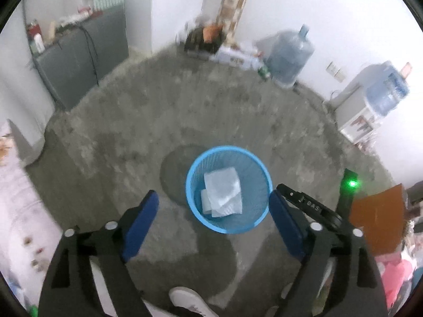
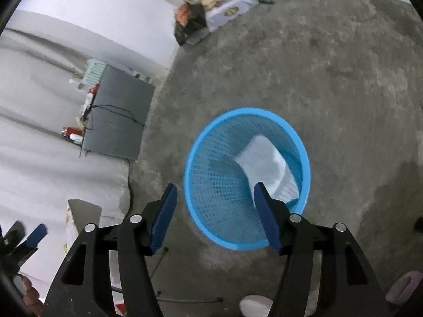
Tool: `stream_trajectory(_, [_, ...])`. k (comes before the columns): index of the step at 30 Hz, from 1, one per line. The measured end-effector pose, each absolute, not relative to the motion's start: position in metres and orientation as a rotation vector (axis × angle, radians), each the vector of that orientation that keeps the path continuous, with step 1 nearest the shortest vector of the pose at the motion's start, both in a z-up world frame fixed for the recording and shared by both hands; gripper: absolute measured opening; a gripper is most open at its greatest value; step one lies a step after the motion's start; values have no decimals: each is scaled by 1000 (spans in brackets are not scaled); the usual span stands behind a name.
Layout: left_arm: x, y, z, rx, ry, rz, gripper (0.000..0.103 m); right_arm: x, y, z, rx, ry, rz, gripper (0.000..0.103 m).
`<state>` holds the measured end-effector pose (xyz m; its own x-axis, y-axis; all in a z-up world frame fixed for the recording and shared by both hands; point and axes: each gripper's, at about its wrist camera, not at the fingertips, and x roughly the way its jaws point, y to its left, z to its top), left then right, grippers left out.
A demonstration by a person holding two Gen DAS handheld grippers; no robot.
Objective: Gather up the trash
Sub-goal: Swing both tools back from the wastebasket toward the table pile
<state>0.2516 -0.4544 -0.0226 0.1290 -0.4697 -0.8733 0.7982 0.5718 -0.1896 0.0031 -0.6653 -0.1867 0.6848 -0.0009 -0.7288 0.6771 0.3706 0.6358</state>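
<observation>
Grey concrete floor [image 1: 185, 111], white walls [image 1: 304, 8], grey cabinet [image 1: 79, 60]

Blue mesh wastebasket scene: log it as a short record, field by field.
bin: round blue plastic mesh wastebasket, upright on grey concrete floor
contents: crumpled white plastic wrapper at the bottom
left gripper: above the bin, fingers apart, holding nothing
right gripper: fingers apart, empty, one finger over the rim
background: large blue water jug by white wall

A lived-in home room: bare grey concrete floor [image 1: 211, 111], large blue water-cooler jug [image 1: 289, 52], white mattress [image 2: 53, 158], dark grey cabinet [image 1: 79, 60].
</observation>
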Motion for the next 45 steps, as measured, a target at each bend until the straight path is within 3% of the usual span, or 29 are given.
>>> stream_trajectory(7, [260,-342,48,252,1053,-936,97,13,-638,-140,970,708,-456,61])
stream_trajectory(21, [289,-42,146,-139,885,-679,97,76,-485,7,513,684,-67,65])
stream_trajectory(29, [290,38,126,-178,867,-602,97,115,-408,30,448,727,150,66])
stream_trajectory(34, [301,76,99,-251,898,-551,97,145,-361,33,406,777,259,77])
stream_trajectory(45, [310,74,66,-212,952,-613,97,239,-285,15,427,862,382,84])
